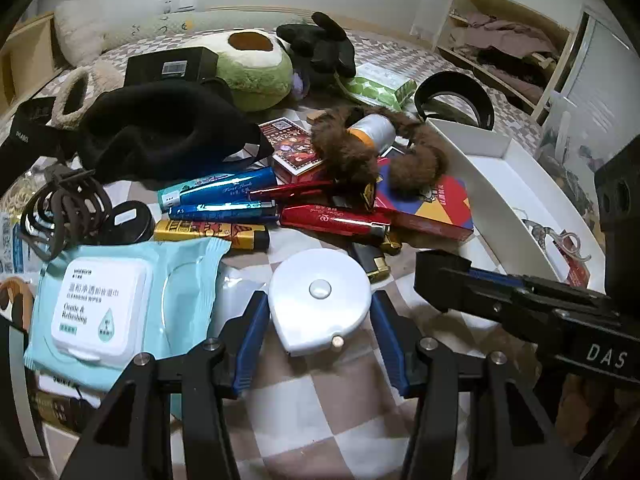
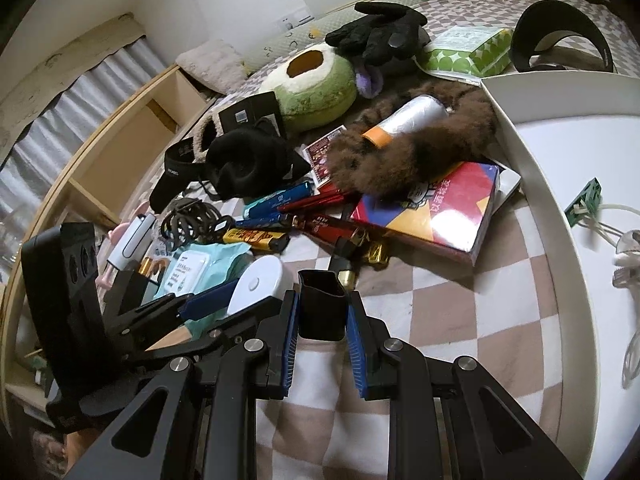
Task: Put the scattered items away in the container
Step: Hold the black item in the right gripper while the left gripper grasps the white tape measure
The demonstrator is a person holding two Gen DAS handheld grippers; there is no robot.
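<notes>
Wipes pack point(image 1: 112, 300) and lighter point(image 1: 212, 232) crowd the tape measure point(image 1: 320, 296).

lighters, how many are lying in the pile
2 clearly lighters: a yellow lighter beside the wipes pack, and a black-and-gold lighter just beyond the white tape measure. The blue and red tubes nearby could be lighters or pens; more may be buried.
</notes>
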